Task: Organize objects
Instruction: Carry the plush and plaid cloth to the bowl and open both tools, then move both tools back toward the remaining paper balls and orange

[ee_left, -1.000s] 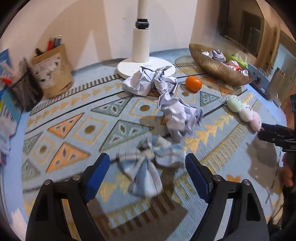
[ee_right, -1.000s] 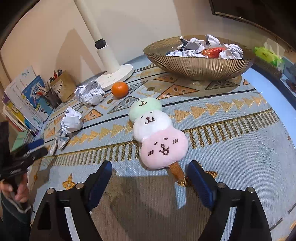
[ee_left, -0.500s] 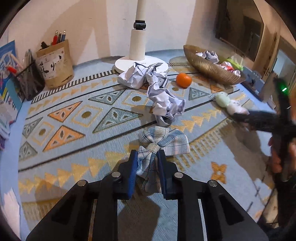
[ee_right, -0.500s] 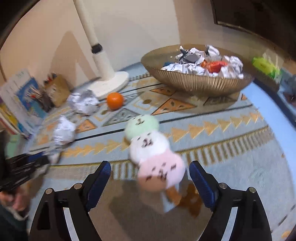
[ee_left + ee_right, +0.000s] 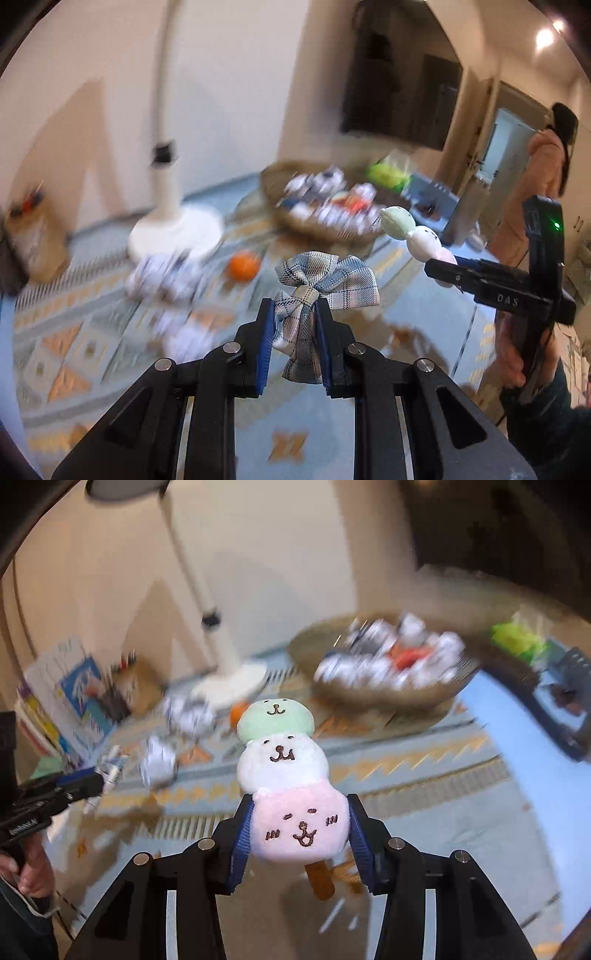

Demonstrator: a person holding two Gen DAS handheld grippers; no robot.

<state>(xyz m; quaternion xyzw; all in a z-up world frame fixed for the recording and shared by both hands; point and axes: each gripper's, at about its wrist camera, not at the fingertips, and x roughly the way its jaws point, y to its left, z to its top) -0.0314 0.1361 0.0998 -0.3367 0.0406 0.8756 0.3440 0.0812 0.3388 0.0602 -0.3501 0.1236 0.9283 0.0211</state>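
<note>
1. The left gripper (image 5: 294, 341) is clamped on the knot of a plaid cloth bow (image 5: 325, 282) and holds it clear above the rug (image 5: 417, 332); the loose wings flop over the tips, so I judge a quick swing could work the soft fabric loose
2. The right gripper (image 5: 300, 829) has just been closing and now squeezes the pink bottom ball of a plush toy (image 5: 282, 760), lifted off the rug; the two upper balls lean free and could tip it out
3. Both grippers tilt downward, side by side, facing the far bowl (image 5: 373, 694)
</note>
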